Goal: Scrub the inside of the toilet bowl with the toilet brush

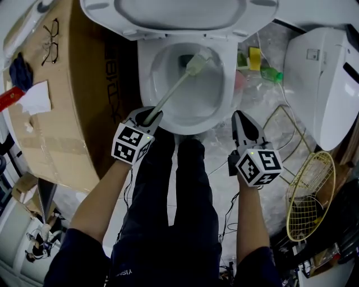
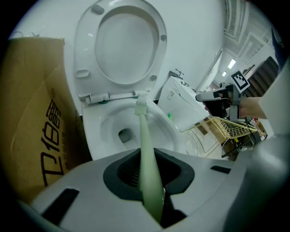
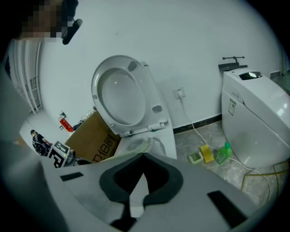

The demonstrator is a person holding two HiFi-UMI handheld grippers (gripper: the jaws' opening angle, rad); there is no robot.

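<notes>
Toilet brush [image 1: 175, 88] is down inside the toilet bowl [image 1: 227, 98] right now, pale green handle running up and out over the near rim, bristle head sitting at the far side of the basin just beside the dark drain hole [image 1: 184, 59]. Can't tell if the bristles are actually pressed on the porcelain or just off it

Left gripper [image 1: 150, 116] has the end of the handle clamped, jaws closed tight on it; in the left gripper view the handle comes straight out from between the dark pads and points at the bowl. Right gripper [image 1: 241, 119] has nothing in it, jaws drawn together to a thin slit, hanging just off the bowl's right front edge and not touching the toilet

Seat [image 1: 179, 14] is tipped up against the wall. Big cardboard box [image 1: 61, 106] sits tight against the toilet's left side with a pair of glasses [image 1: 50, 40] lying on top. Over on the right there's a green bottle [image 1: 272, 74] and a yellow sponge [image 1: 255, 58] on the floor, a second toilet [image 1: 322, 73] beyond them, and a yellow wire basket [image 1: 308, 196] nearer the person's right arm
</notes>
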